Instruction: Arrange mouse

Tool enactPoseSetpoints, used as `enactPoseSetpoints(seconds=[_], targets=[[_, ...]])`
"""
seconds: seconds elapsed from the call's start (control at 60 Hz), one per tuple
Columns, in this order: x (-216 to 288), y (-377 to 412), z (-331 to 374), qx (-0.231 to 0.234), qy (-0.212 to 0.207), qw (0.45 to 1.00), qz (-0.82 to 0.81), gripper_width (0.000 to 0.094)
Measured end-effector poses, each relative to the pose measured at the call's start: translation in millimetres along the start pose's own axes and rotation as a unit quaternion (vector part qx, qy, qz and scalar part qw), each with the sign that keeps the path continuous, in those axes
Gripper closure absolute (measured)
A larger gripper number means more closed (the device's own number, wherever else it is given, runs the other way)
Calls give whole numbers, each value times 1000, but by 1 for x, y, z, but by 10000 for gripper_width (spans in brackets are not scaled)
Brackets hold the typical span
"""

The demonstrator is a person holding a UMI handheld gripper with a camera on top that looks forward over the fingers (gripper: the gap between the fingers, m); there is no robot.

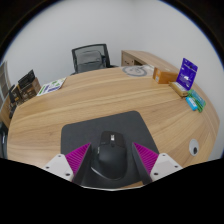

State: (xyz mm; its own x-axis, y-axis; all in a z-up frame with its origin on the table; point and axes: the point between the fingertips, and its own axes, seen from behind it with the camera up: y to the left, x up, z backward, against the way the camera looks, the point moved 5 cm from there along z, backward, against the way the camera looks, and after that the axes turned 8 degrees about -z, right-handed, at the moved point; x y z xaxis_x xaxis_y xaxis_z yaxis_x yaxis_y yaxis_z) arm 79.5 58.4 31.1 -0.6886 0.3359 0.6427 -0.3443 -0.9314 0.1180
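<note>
The hand-held gripper (pixel 110 166) has both purple pads (pixel 78 159) pressed against the sides of a black mouse (pixel 110 157), holding it. The mouse's long axis runs straight ahead along the fingers, its scroll wheel end pointing away toward the far side. It sits over a dark mouse mat (pixel 85 134) on the wooden worktop (pixel 110 95). Beyond stand a black office chair (pixel 90 58), a purple box (pixel 187 72) and books (pixel 52 86) against a pale wall.
</note>
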Motion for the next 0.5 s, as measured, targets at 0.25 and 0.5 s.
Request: enactPoseSetpoints(seconds=[0.25, 0.5], targets=[[-1, 9, 41, 23, 3, 999, 29, 74], [6, 1, 161, 43, -9, 997, 66, 76]])
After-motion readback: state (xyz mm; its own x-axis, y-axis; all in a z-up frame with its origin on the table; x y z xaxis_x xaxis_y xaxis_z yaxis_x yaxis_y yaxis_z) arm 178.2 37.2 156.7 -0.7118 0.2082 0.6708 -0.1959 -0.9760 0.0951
